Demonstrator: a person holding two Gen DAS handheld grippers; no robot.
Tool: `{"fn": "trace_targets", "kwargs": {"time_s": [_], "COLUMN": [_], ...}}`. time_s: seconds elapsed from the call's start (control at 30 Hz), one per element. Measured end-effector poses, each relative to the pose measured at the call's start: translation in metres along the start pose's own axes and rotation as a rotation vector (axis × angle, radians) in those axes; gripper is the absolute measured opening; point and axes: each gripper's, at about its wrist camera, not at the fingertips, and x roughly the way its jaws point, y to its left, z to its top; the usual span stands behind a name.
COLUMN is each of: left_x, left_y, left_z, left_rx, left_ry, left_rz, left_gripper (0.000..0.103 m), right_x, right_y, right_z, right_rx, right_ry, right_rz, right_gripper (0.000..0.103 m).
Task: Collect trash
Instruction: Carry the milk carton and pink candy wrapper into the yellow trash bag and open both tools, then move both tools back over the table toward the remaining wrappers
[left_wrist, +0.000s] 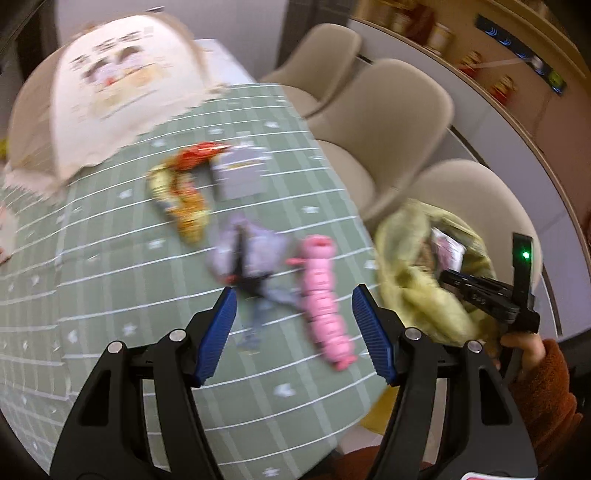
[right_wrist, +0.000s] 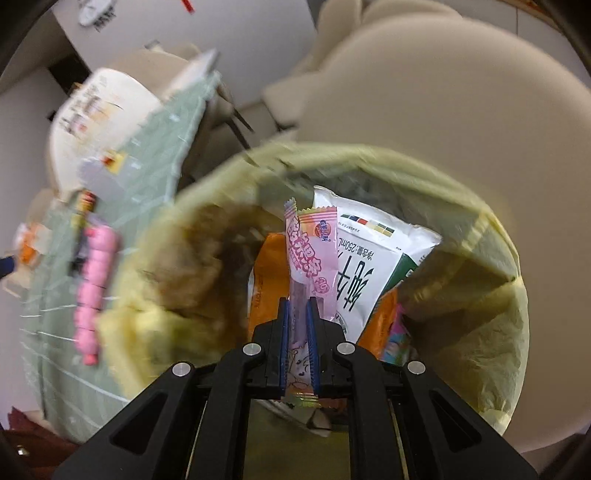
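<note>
My left gripper (left_wrist: 293, 301) is open and empty above the green checked tablecloth (left_wrist: 110, 295). Just ahead of it lie a crumpled grey wrapper (left_wrist: 251, 251) and a long pink wrapper (left_wrist: 325, 299). Farther off are a yellow-orange wrapper (left_wrist: 184, 199), a red wrapper (left_wrist: 199, 153) and a grey carton (left_wrist: 242, 171). My right gripper (right_wrist: 297, 306) is shut on a pink snack wrapper (right_wrist: 310, 254) and holds it over the mouth of the bin with a yellow-green bag (right_wrist: 491, 332). A white milk carton (right_wrist: 373, 254) and orange packets (right_wrist: 269, 266) lie inside. The bin (left_wrist: 417, 258) also shows in the left wrist view.
A beige food cover with a cartoon print (left_wrist: 110, 92) stands at the table's far left. Several beige chairs (left_wrist: 388, 110) line the table's right side; the bin sits by the nearest one. A shelf with jars (left_wrist: 472, 62) runs along the right wall.
</note>
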Motion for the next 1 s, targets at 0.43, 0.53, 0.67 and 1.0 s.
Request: {"fn": "trace_targets", "kwargs": {"time_s": [0.43,0.53,0.67,1.0], "left_x": [-0.011,-0.009,-0.012,-0.013], "left_y": [0.079,0.091,0.114,0.189], "left_z": [-0.03,-0.032,-0.034,-0.03], "left_rx": [-0.092,-0.083,-0.09,-0.1], "left_ry": [0.024,0.023,0.003,-0.035], "left_rz": [0.015,0.003,-0.025,-0.048], "left_gripper": [0.062,0.062,0.062,0.062], "right_x": [-0.032,-0.051,-0.081,-0.121], "right_y": [0.016,0.034,0.065,0.162], "right_z": [-0.005,-0.007,-0.016,-0.022], "right_rx": [0.08,0.075,0.064,0.019], "right_ry": [-0.084,-0.113,-0.158,-0.304], "right_rz": [-0.058,-0.103,-0.131,-0.095], "right_gripper": [0.042,0.042,0.042,0.042]}}
